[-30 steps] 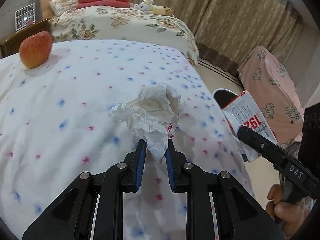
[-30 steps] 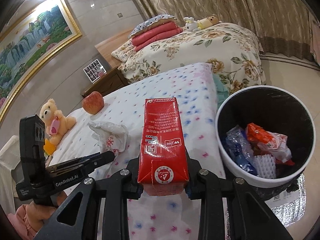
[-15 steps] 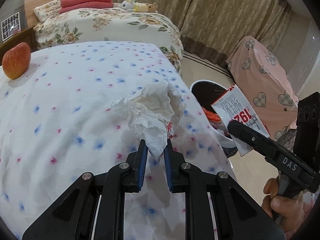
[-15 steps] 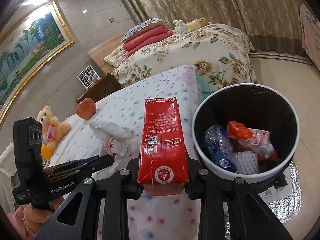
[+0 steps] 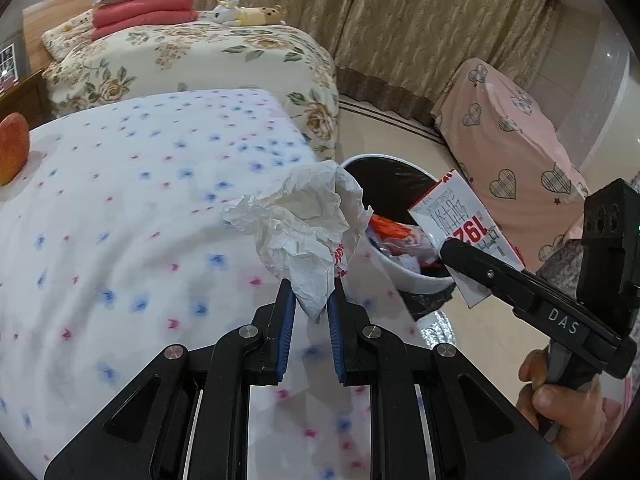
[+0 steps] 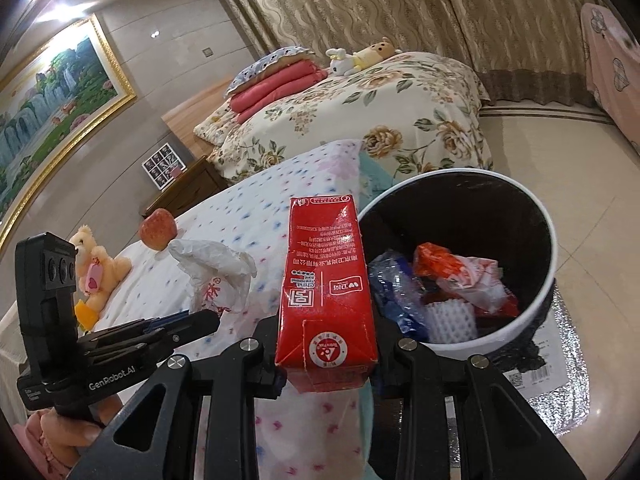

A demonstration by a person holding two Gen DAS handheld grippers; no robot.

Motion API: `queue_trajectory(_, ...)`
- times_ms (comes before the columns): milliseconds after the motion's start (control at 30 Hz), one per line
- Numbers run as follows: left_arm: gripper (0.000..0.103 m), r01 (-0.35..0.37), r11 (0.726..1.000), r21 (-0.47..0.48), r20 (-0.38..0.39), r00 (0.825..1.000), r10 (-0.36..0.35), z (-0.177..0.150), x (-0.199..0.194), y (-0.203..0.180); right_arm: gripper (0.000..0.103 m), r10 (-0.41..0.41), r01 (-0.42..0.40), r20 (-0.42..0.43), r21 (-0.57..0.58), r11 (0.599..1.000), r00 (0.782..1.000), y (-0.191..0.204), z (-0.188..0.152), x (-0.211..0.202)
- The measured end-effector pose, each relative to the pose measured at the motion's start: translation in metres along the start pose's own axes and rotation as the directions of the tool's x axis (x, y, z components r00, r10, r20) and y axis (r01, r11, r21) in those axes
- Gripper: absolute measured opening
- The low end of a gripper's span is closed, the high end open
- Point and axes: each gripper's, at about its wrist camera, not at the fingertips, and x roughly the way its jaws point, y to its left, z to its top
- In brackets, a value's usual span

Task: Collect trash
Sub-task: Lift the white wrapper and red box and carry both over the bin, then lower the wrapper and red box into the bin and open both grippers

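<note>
The left gripper (image 5: 311,304) is pinching the tail of a crumpled white wrapper (image 5: 304,224), holding it above the bed's (image 5: 120,216) right edge. The right gripper (image 6: 328,364) is clamping a red carton (image 6: 326,292) just beside the bin's (image 6: 460,346) rim, over the bed's corner; wrappers are lying inside the bin.

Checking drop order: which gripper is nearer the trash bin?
Right. The right gripper, holding the red carton, is beside the trash bin rim; the left gripper, holding crumpled paper, is over the bed.
</note>
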Motion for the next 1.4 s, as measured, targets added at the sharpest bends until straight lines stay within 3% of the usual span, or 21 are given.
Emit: queue_trajectory(1400,0.015,0.046,0.992,0.120,-0.033,0.999,-0.043,0.034,0.036,-0.064,0.031,-0.084,0.083,0.024,0.060,0.995,0.996,-0.053,0.017,-0.014)
